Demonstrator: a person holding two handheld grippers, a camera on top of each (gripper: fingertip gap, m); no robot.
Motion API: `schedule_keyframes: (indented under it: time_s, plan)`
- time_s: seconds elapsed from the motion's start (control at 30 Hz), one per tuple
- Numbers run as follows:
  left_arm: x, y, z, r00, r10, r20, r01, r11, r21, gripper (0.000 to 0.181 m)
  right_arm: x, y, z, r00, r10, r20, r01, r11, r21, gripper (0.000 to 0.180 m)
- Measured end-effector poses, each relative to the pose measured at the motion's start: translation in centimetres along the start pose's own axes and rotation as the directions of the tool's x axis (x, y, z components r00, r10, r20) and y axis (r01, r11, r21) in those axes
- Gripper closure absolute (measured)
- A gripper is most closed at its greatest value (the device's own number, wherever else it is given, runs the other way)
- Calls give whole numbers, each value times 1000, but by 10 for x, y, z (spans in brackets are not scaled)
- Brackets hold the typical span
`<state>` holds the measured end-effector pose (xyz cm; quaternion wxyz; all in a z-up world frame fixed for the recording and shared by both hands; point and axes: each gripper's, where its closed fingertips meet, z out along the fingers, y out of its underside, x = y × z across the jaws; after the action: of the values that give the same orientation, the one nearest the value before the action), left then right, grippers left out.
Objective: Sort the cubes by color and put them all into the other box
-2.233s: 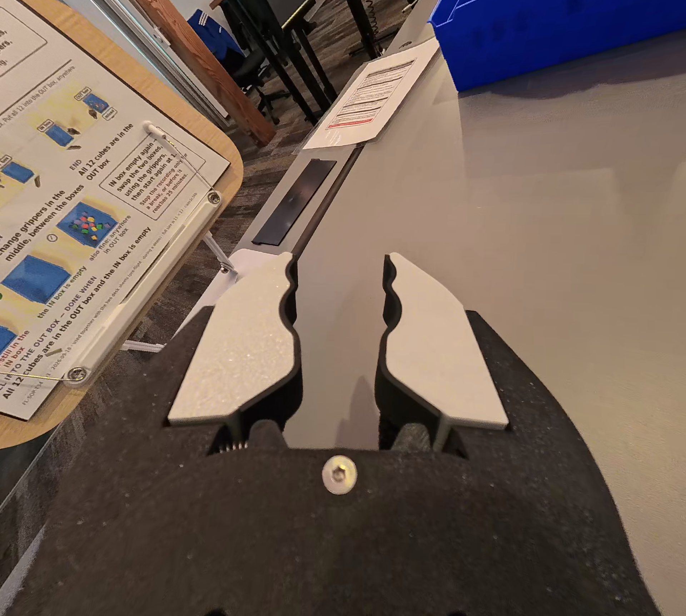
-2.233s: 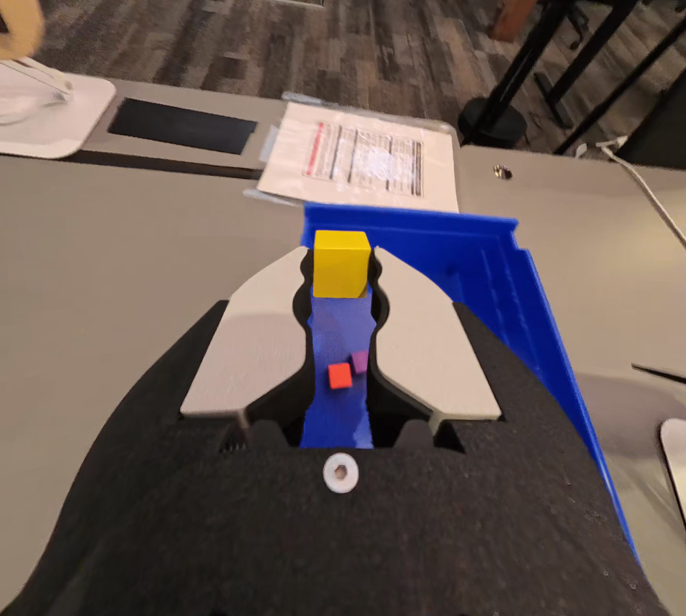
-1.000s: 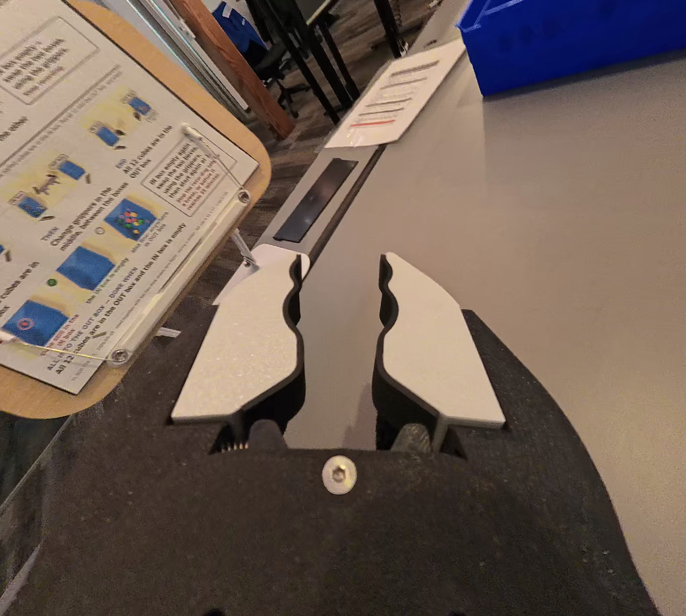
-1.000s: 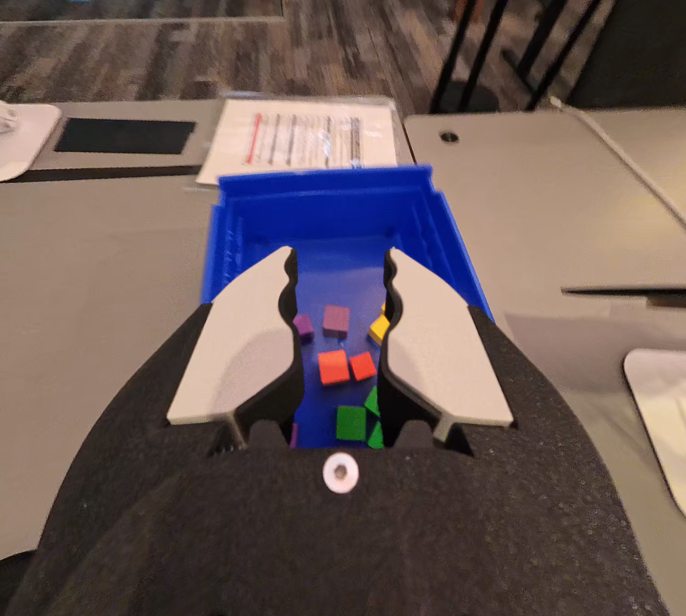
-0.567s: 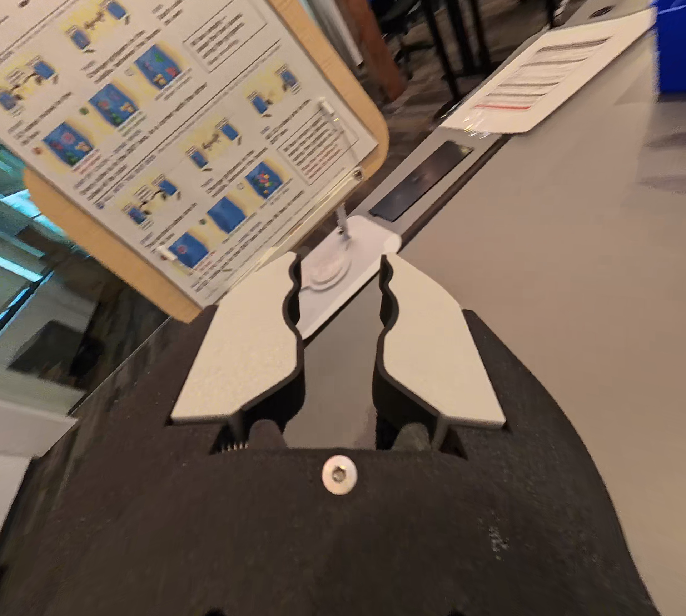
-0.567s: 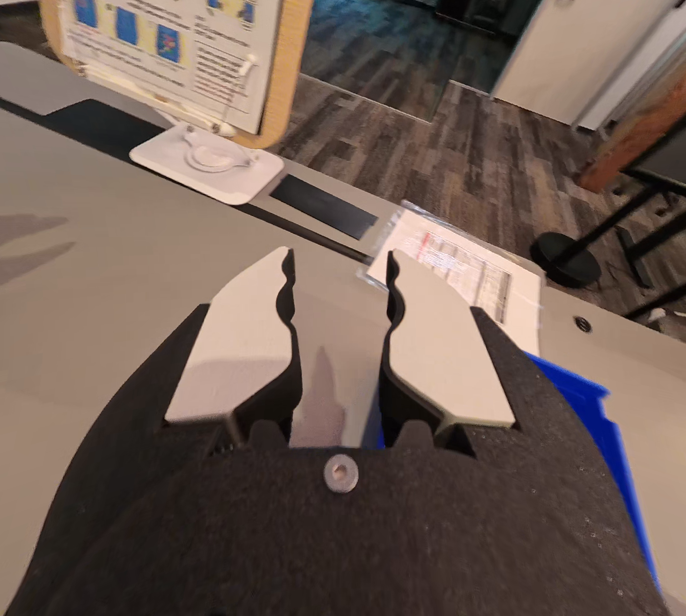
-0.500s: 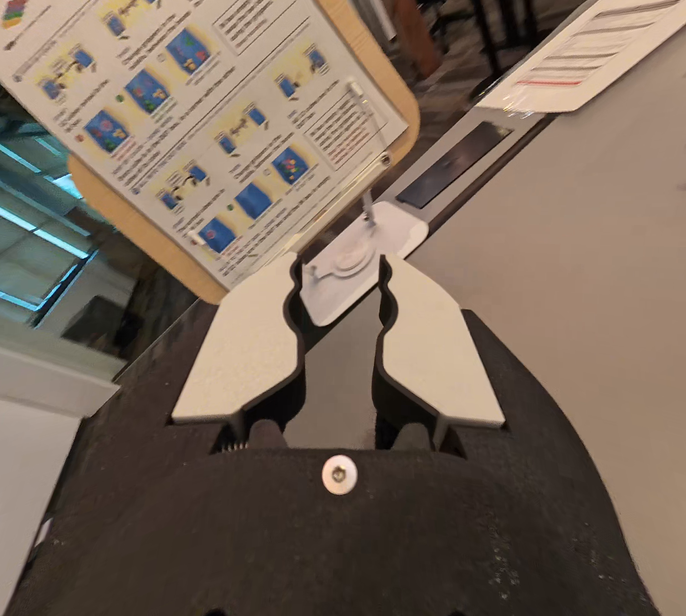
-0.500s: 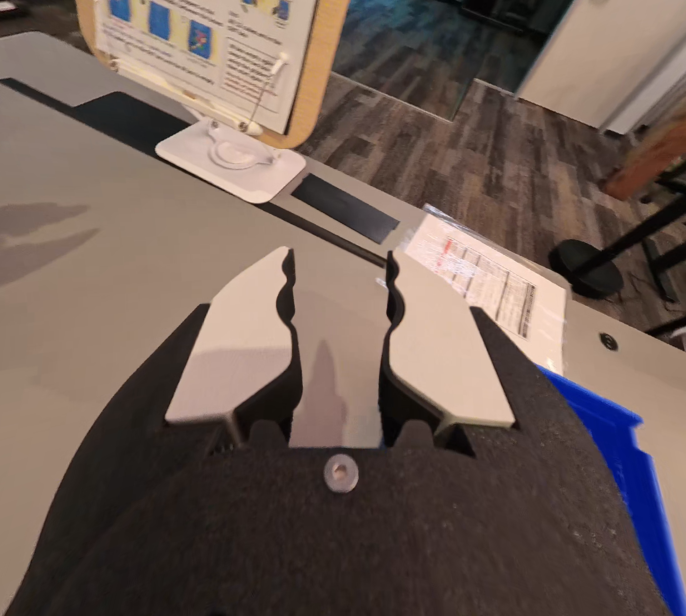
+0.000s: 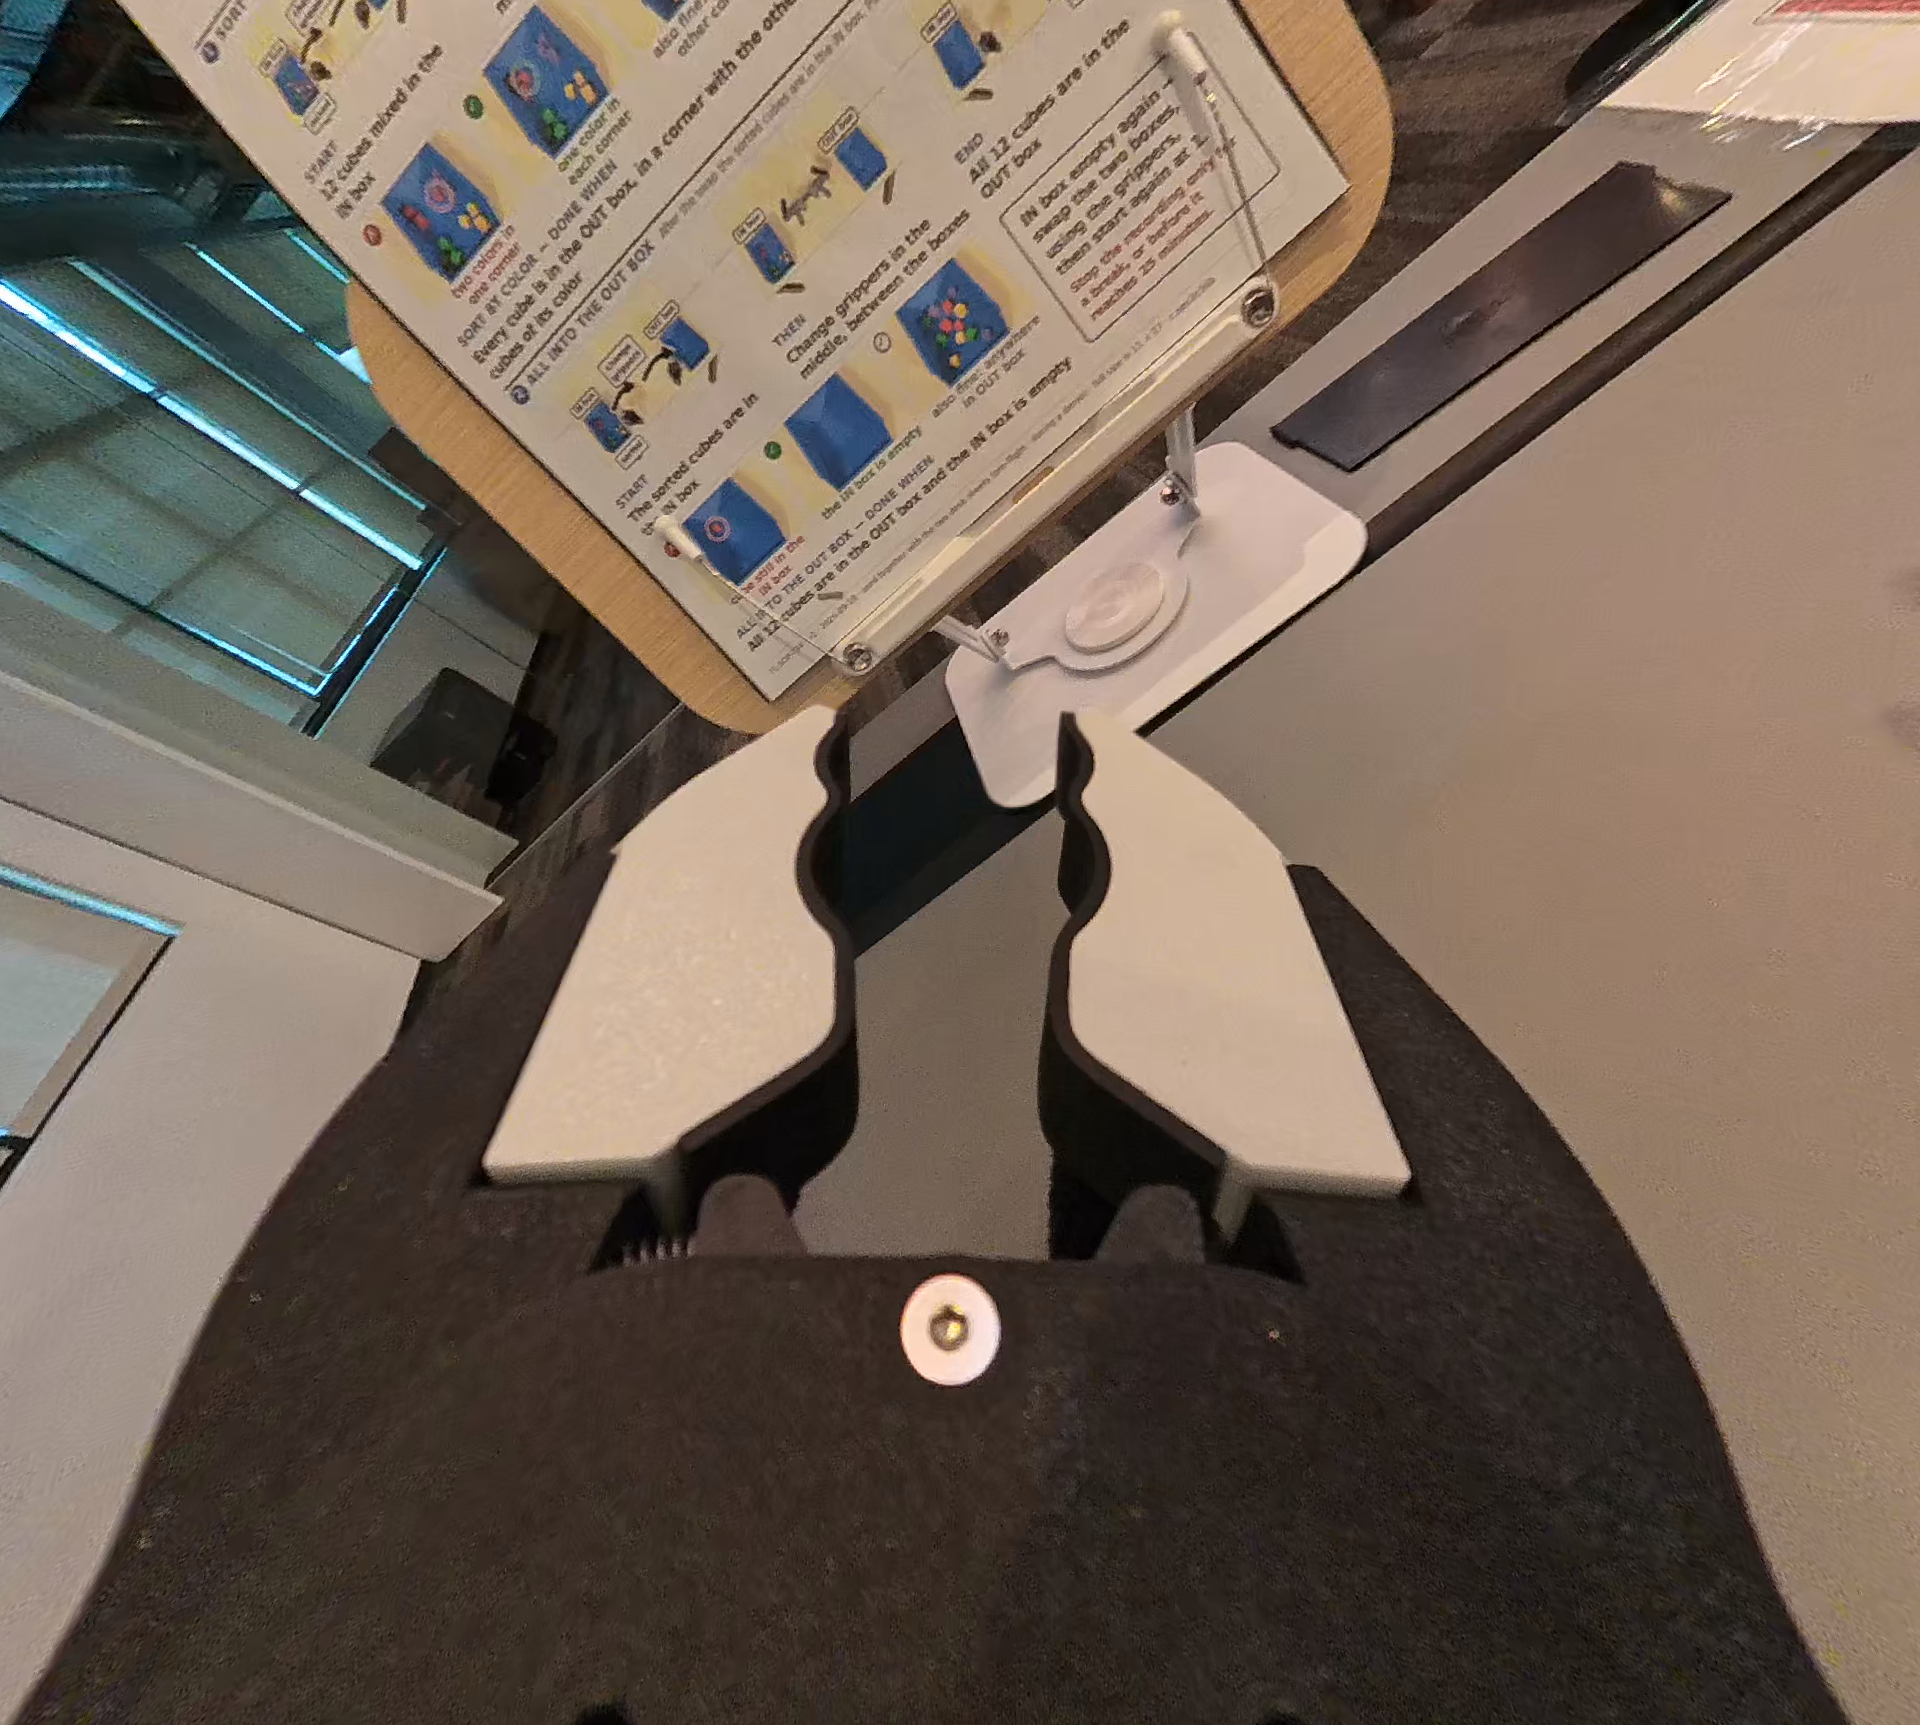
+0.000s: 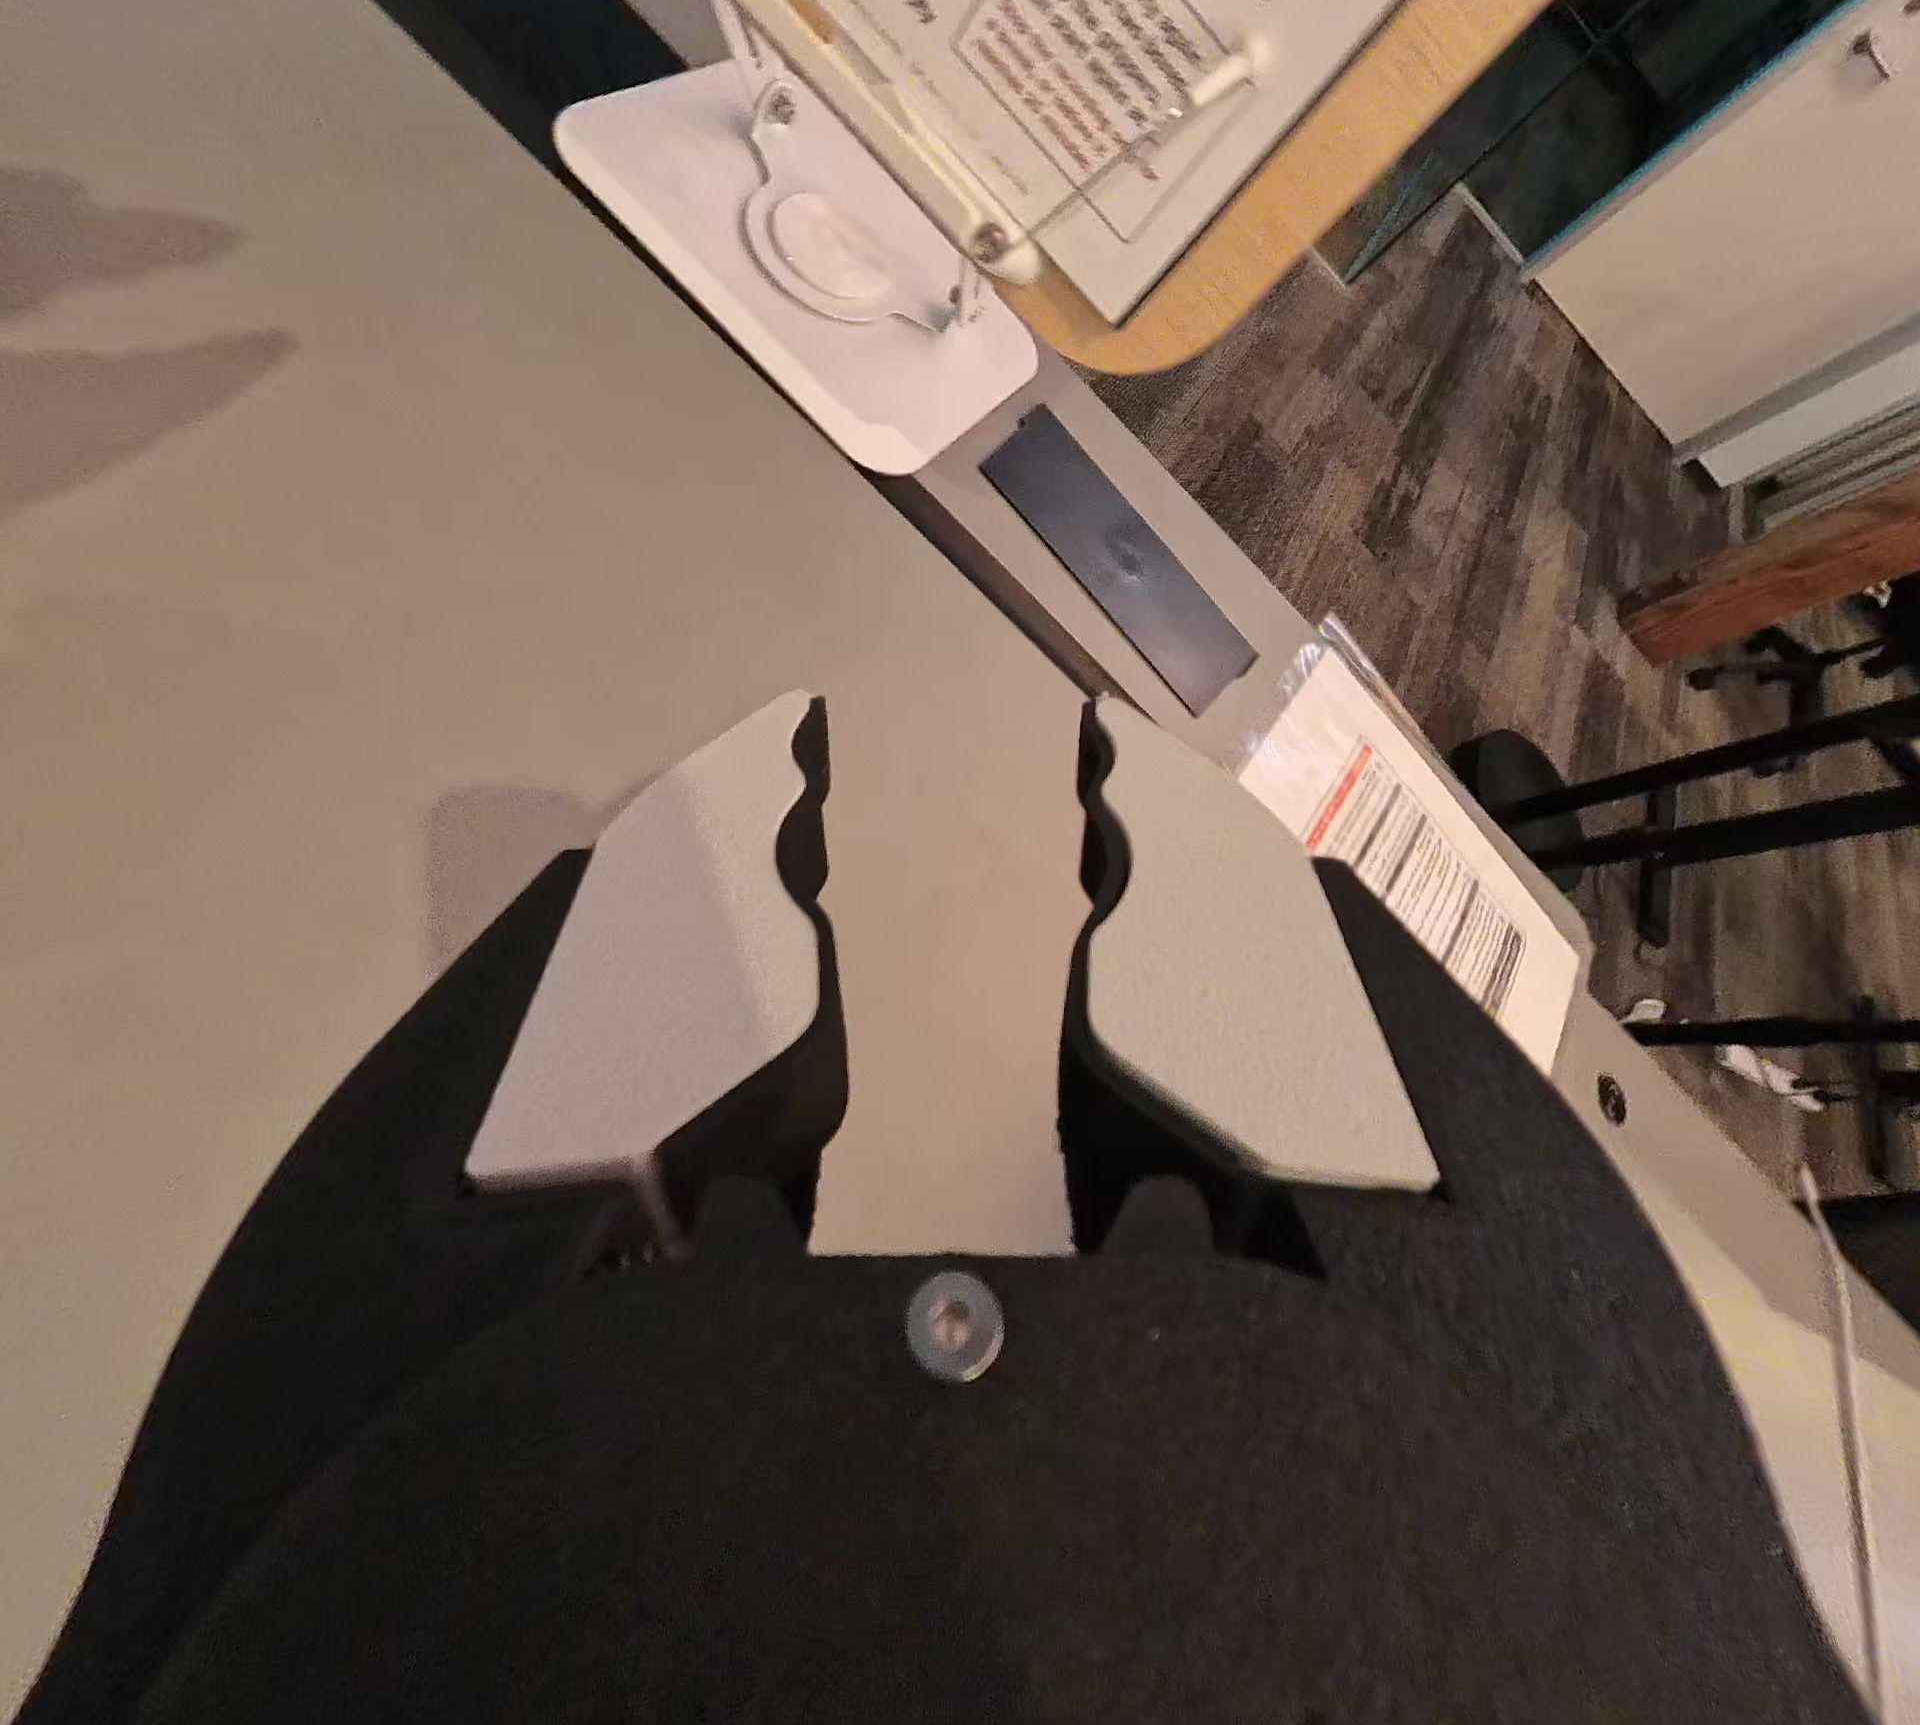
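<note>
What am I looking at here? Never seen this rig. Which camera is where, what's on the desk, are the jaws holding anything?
There is no robot arm. A person holds a two-finger gripper in each hand, and each gripper carries a wide-angle camera that looks forward along its fingers.

One picture is from the left gripper, the other from the right gripper. The black bulk at the bottom of each is the gripper's own body. On both, the jaws stand apart with nothing between them.

Both hang over a grey table. At its far edge stands an instruction board on a white stand base, beside a dark inset panel and a laminated sheet. No cubes or boxes appear in either picture now.
</note>
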<state>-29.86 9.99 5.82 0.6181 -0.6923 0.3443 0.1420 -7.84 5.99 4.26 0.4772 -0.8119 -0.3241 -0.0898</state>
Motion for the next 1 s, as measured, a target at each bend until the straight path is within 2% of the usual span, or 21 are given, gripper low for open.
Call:
schedule_keyframes:
  time_s: [0.17,0.3,0.4,0.5,0.63,0.77,1.0]
  plan:
    - [-46,33,-27,994,43,96,-27,986,-167,145,-25,-9,12,996,-85,-14,84,996,-23,134]
    - [-97,101,-64,975,108,196,-23,920,-391,132,-32,-13,15,993,-115,-38,114,993,-32,134]
    - [-127,157,-102,957,69,283,83,867,-491,122,-34,-17,16,988,-141,-64,139,990,-35,134]
    - [-136,201,-134,936,-97,338,263,833,-488,117,-38,-20,17,984,-162,-69,160,986,-35,134]
    - [-128,232,-153,886,-318,338,447,780,-438,114,-45,-22,19,983,-179,-51,177,984,-35,134]
    - [-131,258,-164,876,-275,397,452,757,-472,116,-52,-22,19,982,-188,-32,187,982,-32,134]
    - [-119,287,-158,849,-346,399,518,692,-502,120,-56,-21,16,981,-191,-14,191,981,-33,134]
